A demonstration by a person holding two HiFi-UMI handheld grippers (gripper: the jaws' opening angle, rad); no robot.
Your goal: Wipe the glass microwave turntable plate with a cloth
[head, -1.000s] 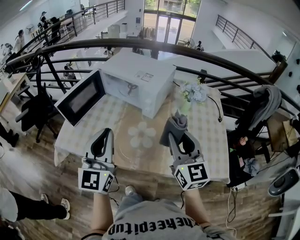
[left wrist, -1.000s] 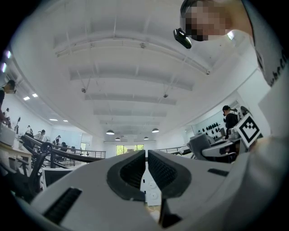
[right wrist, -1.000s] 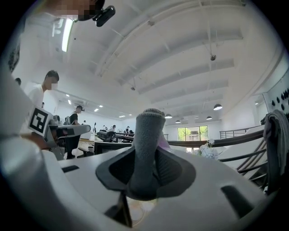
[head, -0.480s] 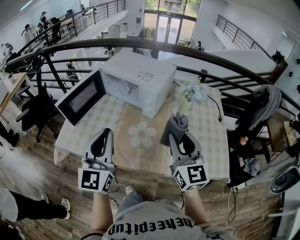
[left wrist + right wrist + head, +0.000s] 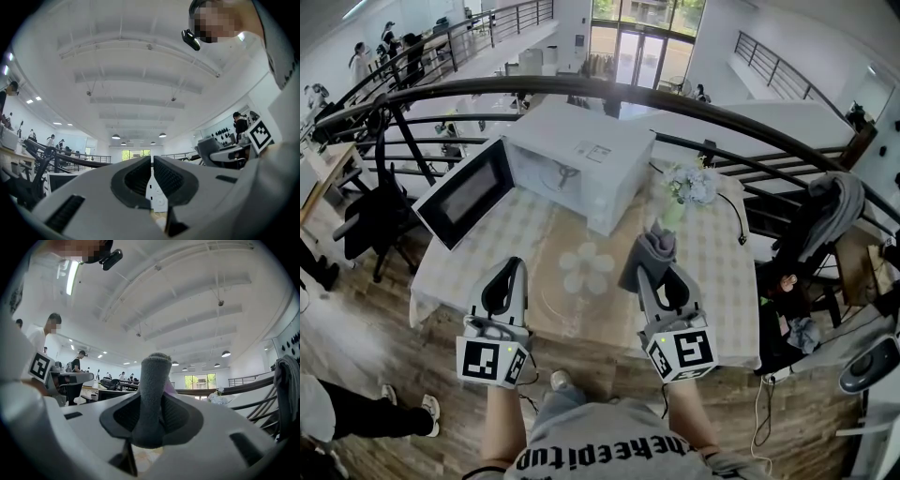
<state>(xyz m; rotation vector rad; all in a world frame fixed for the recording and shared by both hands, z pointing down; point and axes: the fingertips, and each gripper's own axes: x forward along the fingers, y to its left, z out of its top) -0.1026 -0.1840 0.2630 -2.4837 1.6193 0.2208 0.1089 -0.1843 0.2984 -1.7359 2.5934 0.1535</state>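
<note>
head view: microwave (image 5: 581, 164) stands open, right claw (image 5: 653, 270) clamps grey cloth (image 5: 655, 242), left claw (image 5: 514, 265) narrow.

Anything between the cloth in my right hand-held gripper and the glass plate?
Nothing visible. The grey cloth in the right hand-held gripper hangs at the glass plate's right edge, with nothing lying between them.

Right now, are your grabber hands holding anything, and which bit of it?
The right gripper pinches the grey cloth by one end, and the rest sticks out past the jaws. The left gripper holds nothing; its jaws are closed.
</note>
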